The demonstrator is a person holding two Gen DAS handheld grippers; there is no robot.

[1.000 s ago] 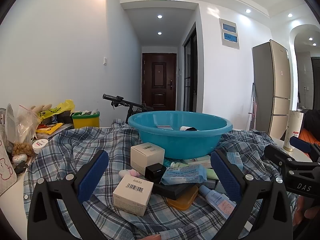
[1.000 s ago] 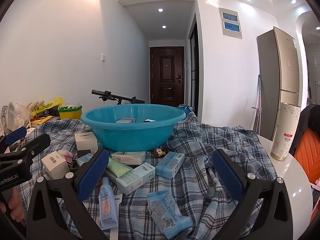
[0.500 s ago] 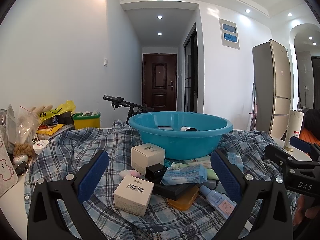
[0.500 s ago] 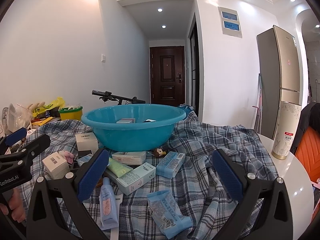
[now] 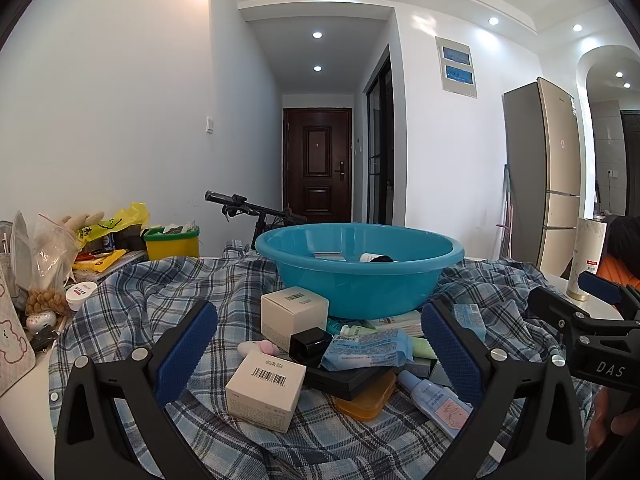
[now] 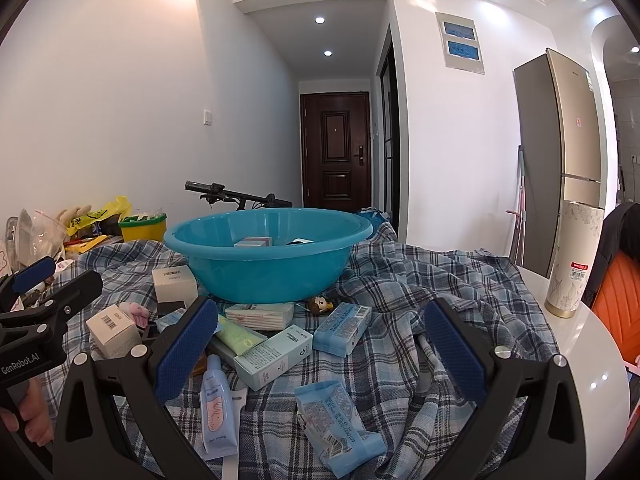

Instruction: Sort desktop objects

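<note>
A blue plastic basin [image 5: 360,276] [image 6: 264,256] stands on a plaid cloth [image 5: 160,296] [image 6: 440,292] and holds a few small items. In front of it lies a heap of small things: white barcode boxes [image 5: 266,390], a black cube [image 5: 310,344], blue tissue packs [image 5: 366,354], an orange case [image 5: 366,398], a tube [image 5: 434,398]. My left gripper [image 5: 318,354] hovers open over the heap. My right gripper [image 6: 320,352] is open above a pale green box [image 6: 274,356], a blue pack [image 6: 342,328] and a wipes pack [image 6: 340,420]. Nothing is held.
Clutter lines the left table edge: a yellow-green tub [image 5: 172,242], bags, a white jar [image 5: 82,294]. A tall patterned cylinder [image 6: 570,258] stands on the bare white table at the right. Beyond the table are a bike handlebar [image 5: 240,204] and a fridge [image 5: 548,168].
Both views have shifted very slightly; the grippers stay open and no object on the cloth has moved.
</note>
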